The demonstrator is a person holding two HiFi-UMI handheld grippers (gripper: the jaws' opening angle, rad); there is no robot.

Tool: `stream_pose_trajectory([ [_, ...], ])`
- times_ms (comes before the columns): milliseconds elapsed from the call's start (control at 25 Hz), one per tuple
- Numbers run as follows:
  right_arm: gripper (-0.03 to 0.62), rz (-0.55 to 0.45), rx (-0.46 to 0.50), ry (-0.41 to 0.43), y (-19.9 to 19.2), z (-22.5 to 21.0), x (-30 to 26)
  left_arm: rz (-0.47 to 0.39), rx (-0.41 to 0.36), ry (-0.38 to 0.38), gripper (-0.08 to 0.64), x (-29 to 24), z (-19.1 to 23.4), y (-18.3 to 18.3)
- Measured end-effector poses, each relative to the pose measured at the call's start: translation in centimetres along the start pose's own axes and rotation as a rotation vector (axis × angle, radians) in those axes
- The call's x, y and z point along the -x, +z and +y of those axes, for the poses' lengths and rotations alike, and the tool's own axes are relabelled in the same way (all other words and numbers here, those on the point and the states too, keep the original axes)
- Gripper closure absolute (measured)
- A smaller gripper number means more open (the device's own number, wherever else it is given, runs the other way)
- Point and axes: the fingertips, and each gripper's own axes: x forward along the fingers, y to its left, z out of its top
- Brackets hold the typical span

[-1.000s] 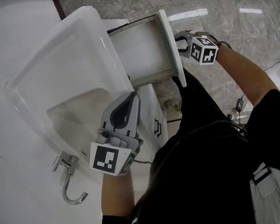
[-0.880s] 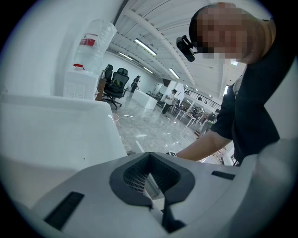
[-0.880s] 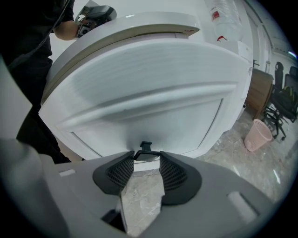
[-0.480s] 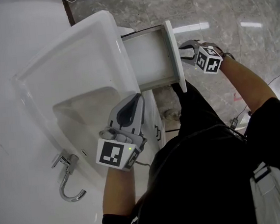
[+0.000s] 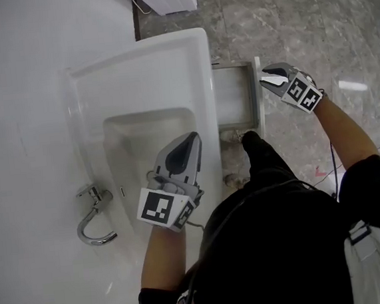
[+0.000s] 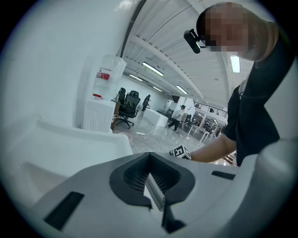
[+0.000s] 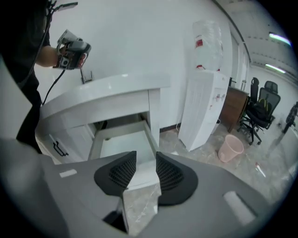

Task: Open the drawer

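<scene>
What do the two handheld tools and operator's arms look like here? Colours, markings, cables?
The left tool and right tool have light-grey moulded shells and dark ribbed pads. Each carries a white cube with black square markers. A thin black cable trails from the left one. The person wears a black short-sleeved top.

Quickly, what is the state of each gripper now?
Left gripper: shut, empty.
Right gripper: open, jaws just closing slightly, nothing between them.
</scene>
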Motion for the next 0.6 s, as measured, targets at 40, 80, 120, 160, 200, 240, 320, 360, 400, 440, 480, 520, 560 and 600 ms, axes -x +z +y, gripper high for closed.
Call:
stream_pose_trajectory([
  [40, 0.467, -0.032, 0.005, -0.003, 2.3, 0.1, 0.5, -0.016, 0.002, 0.013, 0.565, 1.2, 0.0, 0.6],
  [80, 0.473, -0.063, 0.012, -0.004, 4.6, 0.4, 1.0, -0.030, 0.005, 0.026, 0.565, 2.5, 0.0, 1.1],
  [120, 0.479, -0.092, 0.023, -0.002, 7.0, 0.9, 1.4, -0.041, 0.009, 0.039, 0.565, 3.9, 0.1, 1.5],
  [160, 0.486, -0.119, 0.038, 0.003, 9.4, 1.6, 1.8, -0.054, 0.012, 0.053, 0.565, 5.4, 0.2, 1.9],
  [200, 0.497, -0.144, 0.060, 0.011, 11.8, 2.3, 2.1, -0.070, 0.015, 0.070, 0.565, 6.8, 0.3, 2.3],
  [240, 0.511, -0.171, 0.090, 0.025, 14.4, 3.1, 2.3, -0.091, 0.018, 0.091, 0.565, 8.2, 0.4, 2.6],
  [320, 0.529, -0.228, 0.169, 0.070, 20.0, 5.0, 2.2, -0.145, 0.018, 0.151, 0.565, 11.2, 0.6, 3.2],
  [360, 0.534, -0.254, 0.206, 0.097, 22.6, 6.3, 2.2, -0.170, 0.018, 0.182, 0.565, 12.8, 0.7, 3.5],
  [400, 0.540, -0.275, 0.239, 0.126, 25.2, 7.9, 2.1, -0.191, 0.021, 0.211, 0.565, 14.5, 0.8, 3.8],
  [440, 0.548, -0.295, 0.271, 0.160, 27.7, 9.7, 2.0, -0.212, 0.027, 0.239, 0.565, 16.3, 1.0, 3.9],
  [480, 0.554, -0.314, 0.303, 0.199, 30.1, 11.6, 1.9, -0.233, 0.035, 0.269, 0.565, 18.1, 1.2, 3.9],
  [520, 0.563, -0.331, 0.337, 0.239, 32.5, 13.5, 1.7, -0.252, 0.044, 0.301, 0.565, 19.9, 1.5, 3.7],
  [560, 0.566, -0.346, 0.367, 0.276, 34.5, 15.5, 1.5, -0.265, 0.052, 0.331, 0.565, 21.6, 1.7, 3.4],
  [600, 0.569, -0.358, 0.392, 0.308, 36.2, 17.5, 1.4, -0.276, 0.060, 0.359, 0.565, 23.4, 1.9, 3.0],
])
